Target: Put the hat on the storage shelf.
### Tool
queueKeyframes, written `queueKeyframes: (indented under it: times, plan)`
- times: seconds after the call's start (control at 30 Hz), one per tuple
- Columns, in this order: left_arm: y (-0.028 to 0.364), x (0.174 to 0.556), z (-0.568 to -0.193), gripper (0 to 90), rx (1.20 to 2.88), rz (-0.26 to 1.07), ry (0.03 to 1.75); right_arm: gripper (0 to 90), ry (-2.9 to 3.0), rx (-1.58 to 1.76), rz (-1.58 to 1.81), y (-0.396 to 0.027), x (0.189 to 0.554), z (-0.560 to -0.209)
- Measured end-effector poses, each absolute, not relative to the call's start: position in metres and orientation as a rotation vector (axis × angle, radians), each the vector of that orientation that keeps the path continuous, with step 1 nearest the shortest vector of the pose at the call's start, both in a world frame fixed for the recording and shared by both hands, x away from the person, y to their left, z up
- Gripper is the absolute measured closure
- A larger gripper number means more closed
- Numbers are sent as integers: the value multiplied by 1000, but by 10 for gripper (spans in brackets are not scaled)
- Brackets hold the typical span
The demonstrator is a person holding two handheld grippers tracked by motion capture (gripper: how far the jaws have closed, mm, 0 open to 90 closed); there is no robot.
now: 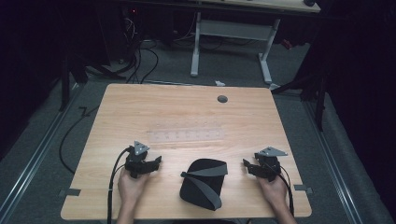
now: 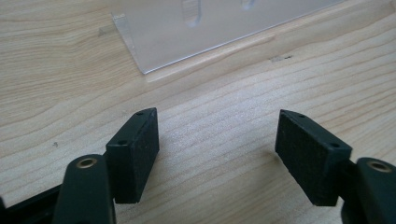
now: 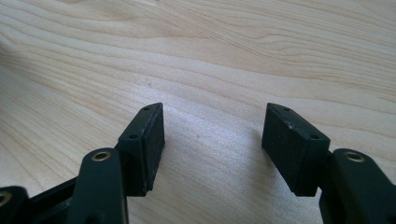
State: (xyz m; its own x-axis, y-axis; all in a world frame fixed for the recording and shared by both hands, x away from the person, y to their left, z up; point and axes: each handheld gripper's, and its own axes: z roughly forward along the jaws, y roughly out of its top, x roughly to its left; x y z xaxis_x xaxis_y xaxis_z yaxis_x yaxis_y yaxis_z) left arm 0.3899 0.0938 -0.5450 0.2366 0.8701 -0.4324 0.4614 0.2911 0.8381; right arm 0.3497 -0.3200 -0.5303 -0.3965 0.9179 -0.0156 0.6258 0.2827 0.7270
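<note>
Wood table (image 1: 187,112) w/ clear acrylic rack (image 1: 186,136) lying flat mid-table. Black cap (image 1: 204,183) w/ grey straps sits near front edge, btwn both hands (touching neither). Left gripper (image 1: 156,161) & right gripper (image 1: 246,164): jaws wide apart, nothing btwn pads, resting low on the wood.

Pouch (image 1: 204,183) on surface (image 1: 187,112) near front edge, between left tongs (image 1: 156,161) and right tongs (image 1: 246,164). Clear tray (image 1: 186,136) behind pouch, mid-surface.
</note>
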Motion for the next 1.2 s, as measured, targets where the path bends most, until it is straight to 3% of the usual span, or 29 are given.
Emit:
queueKeyframes:
  times: [0.5,0.67,1.2]
  plan:
    - [92,389,-545,299,1347,455,1394,406,2128,1391,887,-320,351,-529]
    - [92,389,-545,290,1352,451,1391,356,2122,1388,898,-319,349,-531]
    - [90,387,-547,278,1370,470,1384,378,2130,1381,908,-322,347,-530]
